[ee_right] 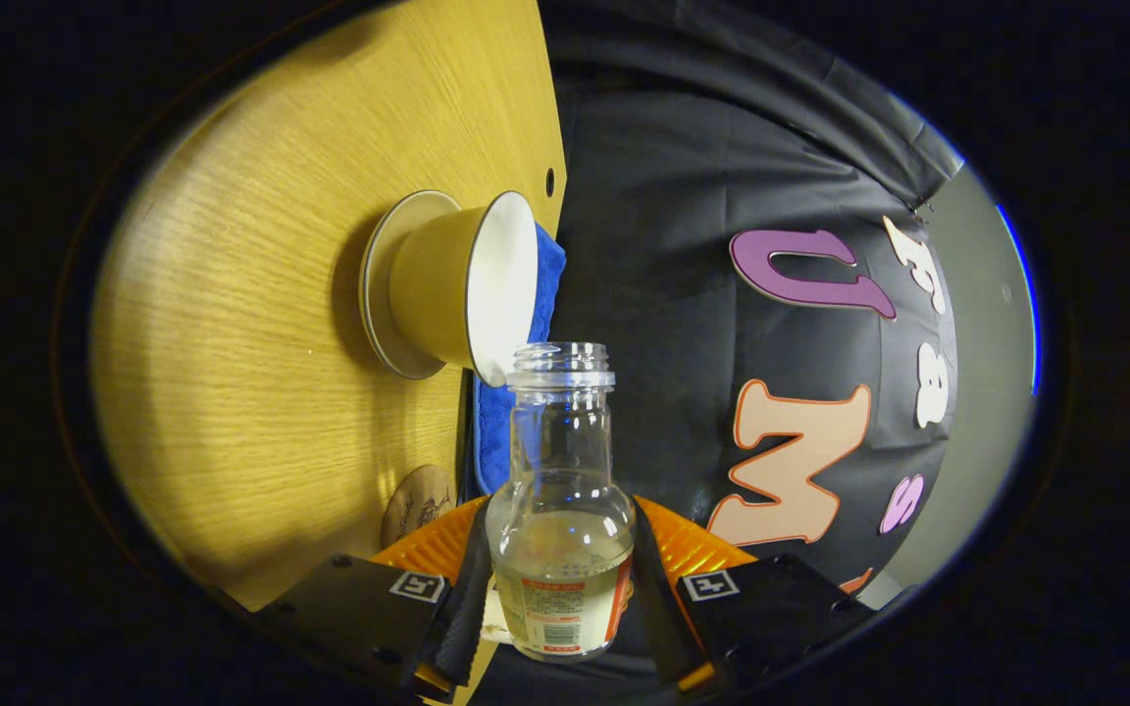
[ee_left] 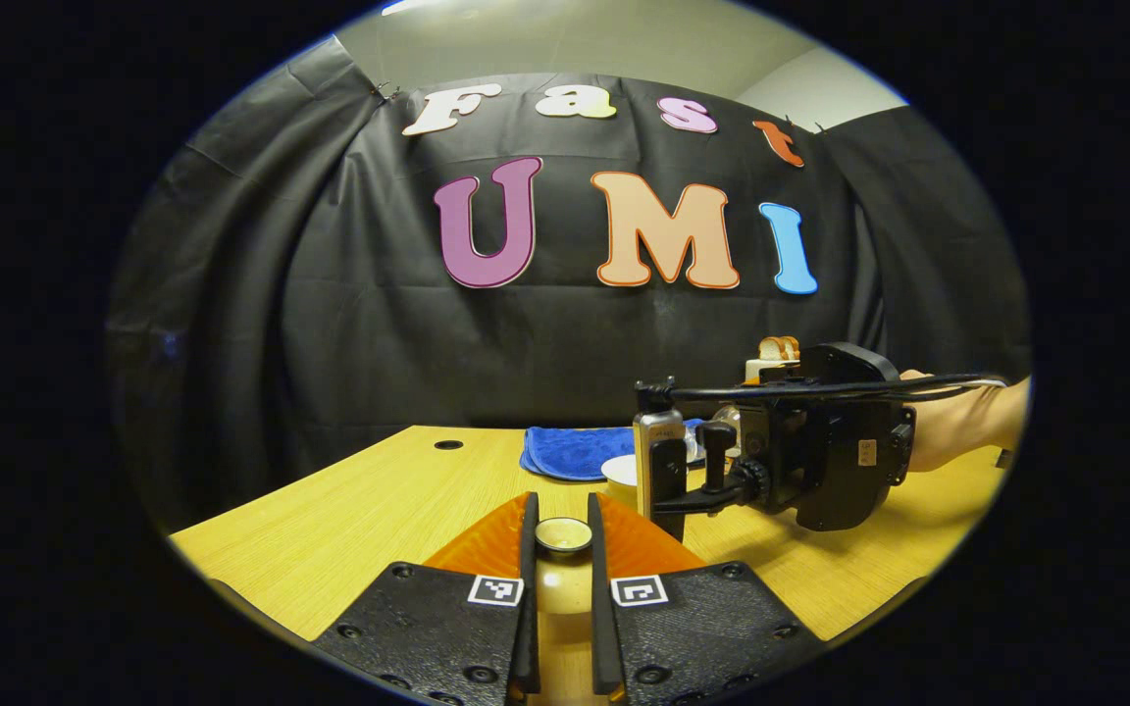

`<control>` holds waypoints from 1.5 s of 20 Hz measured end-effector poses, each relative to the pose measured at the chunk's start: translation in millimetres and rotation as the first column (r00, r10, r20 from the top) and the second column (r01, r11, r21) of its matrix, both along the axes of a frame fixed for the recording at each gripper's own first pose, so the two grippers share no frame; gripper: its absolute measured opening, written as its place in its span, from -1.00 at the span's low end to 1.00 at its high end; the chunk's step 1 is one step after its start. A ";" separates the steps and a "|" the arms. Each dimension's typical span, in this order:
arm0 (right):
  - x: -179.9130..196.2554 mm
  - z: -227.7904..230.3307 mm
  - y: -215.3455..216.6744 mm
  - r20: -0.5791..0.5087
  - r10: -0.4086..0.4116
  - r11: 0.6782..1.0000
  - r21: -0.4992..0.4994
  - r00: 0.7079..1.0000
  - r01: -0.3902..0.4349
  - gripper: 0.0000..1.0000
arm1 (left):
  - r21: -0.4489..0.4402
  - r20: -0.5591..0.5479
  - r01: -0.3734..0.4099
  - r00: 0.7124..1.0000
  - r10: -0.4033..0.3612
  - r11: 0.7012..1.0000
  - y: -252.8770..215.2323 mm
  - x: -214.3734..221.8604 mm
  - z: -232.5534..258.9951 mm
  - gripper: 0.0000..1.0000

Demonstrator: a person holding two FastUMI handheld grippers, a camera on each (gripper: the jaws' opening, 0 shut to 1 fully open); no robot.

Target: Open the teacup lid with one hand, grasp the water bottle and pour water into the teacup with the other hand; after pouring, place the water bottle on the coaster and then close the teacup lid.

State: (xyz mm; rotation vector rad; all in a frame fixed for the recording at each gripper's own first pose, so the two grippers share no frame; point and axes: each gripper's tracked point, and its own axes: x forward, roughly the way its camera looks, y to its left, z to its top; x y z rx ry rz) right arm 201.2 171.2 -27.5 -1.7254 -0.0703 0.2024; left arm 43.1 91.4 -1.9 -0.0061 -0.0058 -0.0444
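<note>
In the right gripper view, the right hand-held gripper (ee_right: pixel 559 588) is clamping the clear glass water bottle (ee_right: pixel 561 510) at lower centre, tipped sideways, its open mouth just beside the rim of the yellow ceramic teacup (ee_right: pixel 457 284). Water could be missing the cup, I think, if the mouth is drifting off. The round brown coaster (ee_right: pixel 418 502) is lying at lower left. In the left gripper view, the left hand-held gripper (ee_left: pixel 562 549) is closing narrowly around the small round teacup lid (ee_left: pixel 563 534) at bottom centre; it could be slipping. The light wooden desk (ee_left: pixel 379 500) is carrying a blue cloth (ee_left: pixel 575 451) before a black curtain.
</note>
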 end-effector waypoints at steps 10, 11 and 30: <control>2.6 7.4 4.1 0.025 0.030 0.990 -0.136 0.999 -0.026 0.43 | -0.001 0.000 0.000 1.000 0.000 1.000 0.0 0.1 -0.7 -0.64; 2.3 9.4 4.5 0.029 0.033 0.989 -0.146 0.999 -0.029 0.43 | -0.001 0.000 0.000 1.000 0.000 1.000 -0.4 0.2 -0.3 -0.64; -2.3 24.4 18.7 0.107 0.127 0.933 -0.351 0.986 -0.082 0.44 | -0.001 0.001 0.000 1.000 0.000 1.000 0.7 -0.8 0.8 -0.65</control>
